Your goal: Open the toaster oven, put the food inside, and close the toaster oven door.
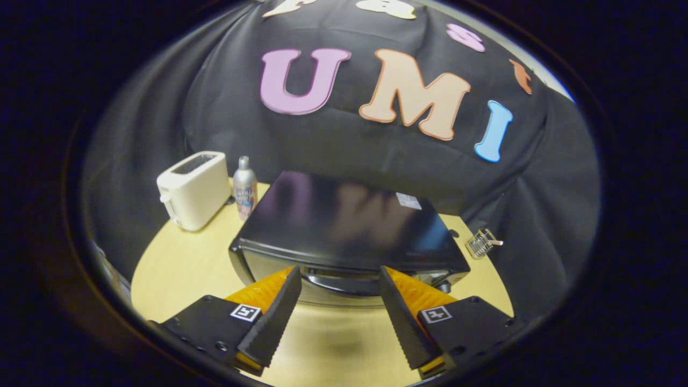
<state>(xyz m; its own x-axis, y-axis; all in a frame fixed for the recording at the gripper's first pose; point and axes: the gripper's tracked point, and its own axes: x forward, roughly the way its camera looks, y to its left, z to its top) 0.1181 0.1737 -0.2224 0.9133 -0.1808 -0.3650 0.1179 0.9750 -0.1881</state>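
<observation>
The toaster oven sits on the pale surface, just ahead of the jaws, its glossy dark top facing the camera and its front edge between the fingertips. The jaws stand wide apart and grip nothing; bare surface lies between them. Beyond the oven on one side, a white toaster stands with its slot up, and a small bottle stands upright just beside it. On the other side, a small wire basket rests near the cloth wall; its contents cannot be told.
</observation>
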